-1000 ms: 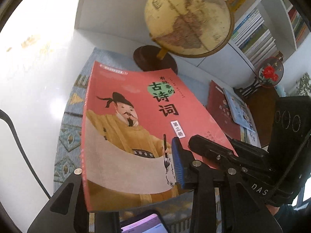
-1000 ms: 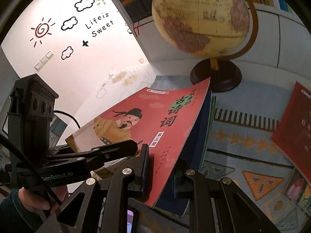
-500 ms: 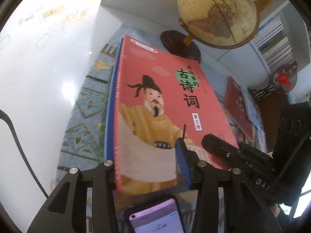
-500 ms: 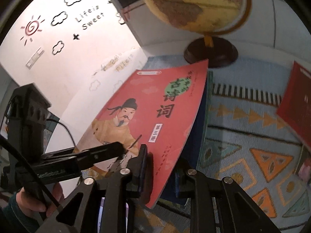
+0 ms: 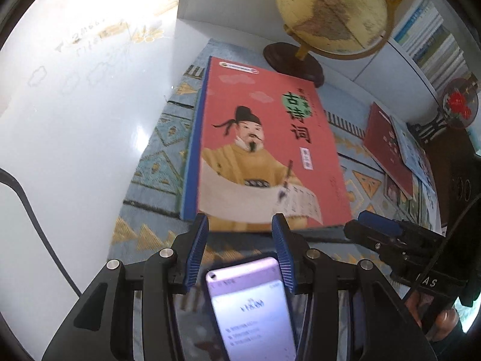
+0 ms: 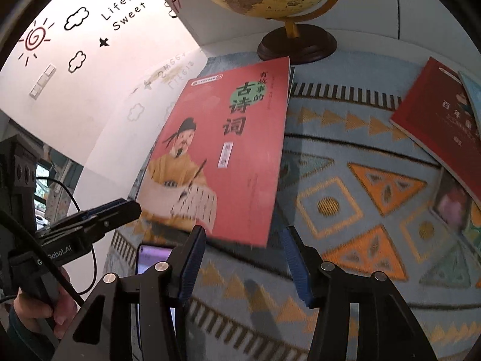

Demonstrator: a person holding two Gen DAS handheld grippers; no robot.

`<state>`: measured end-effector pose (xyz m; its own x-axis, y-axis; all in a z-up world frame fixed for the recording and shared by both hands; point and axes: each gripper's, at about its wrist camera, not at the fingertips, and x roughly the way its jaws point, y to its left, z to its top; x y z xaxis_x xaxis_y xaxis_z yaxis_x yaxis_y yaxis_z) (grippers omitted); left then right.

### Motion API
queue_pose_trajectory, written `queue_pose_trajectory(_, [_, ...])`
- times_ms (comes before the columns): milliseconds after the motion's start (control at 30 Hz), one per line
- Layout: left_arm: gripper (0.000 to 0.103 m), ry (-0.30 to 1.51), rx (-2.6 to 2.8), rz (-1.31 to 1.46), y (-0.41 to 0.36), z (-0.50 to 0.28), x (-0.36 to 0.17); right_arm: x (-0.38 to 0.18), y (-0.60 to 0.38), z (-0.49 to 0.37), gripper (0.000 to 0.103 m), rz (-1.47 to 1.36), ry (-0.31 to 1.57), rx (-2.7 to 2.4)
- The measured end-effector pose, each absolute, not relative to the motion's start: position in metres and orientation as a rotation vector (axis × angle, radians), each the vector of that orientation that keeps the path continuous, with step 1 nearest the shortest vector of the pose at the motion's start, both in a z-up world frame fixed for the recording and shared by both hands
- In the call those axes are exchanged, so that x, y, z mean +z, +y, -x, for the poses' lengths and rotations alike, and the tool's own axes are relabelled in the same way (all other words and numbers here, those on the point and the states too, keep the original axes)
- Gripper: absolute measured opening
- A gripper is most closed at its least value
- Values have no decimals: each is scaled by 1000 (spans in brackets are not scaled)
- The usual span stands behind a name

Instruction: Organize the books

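The left claw (image 5: 239,251) points steeply downward, its blue pads apart with nothing pinched between them. The right claw (image 6: 245,266) tilts down too, its jaws opening, empty.

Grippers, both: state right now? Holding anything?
Left gripper: open, empty, at the near edge of the red book.
Right gripper: jaws opening, book released, nothing held.

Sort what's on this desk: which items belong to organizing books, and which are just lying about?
Part of the job:
- red poetry book, lying on a blue book
- dark red book in the loose pile at right
- light blue book on that pile

Lying about:
- globe
- smartphone
- patterned mat
- round floral ornament
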<state>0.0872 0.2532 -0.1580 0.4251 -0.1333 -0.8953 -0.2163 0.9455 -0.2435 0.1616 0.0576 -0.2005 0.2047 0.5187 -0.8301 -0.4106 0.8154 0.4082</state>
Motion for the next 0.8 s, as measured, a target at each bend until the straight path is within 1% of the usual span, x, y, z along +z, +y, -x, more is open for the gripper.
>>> queue_pose_trajectory(167, [41,1103,63,286,223,-76,-140,-194,46,-145,52,-97,1188,663])
queue_pose_trajectory(267, [43,1082,65,251,209,-70,-130,-190,38,-138,52,-115,1186,666])
queue_pose_trajectory(433, [44,1039,78,240,197,-62,-109,-175,33,-128,52,-129,1159,680])
queue_pose_trajectory(633, [51,982,92,226,190,-49,-83,-147,38,-114,52,-117,1112,698])
queue_pose_trajectory(800, [54,935,123,238,195,-39,-63,-127,45,-107,52,-95,1071,692])
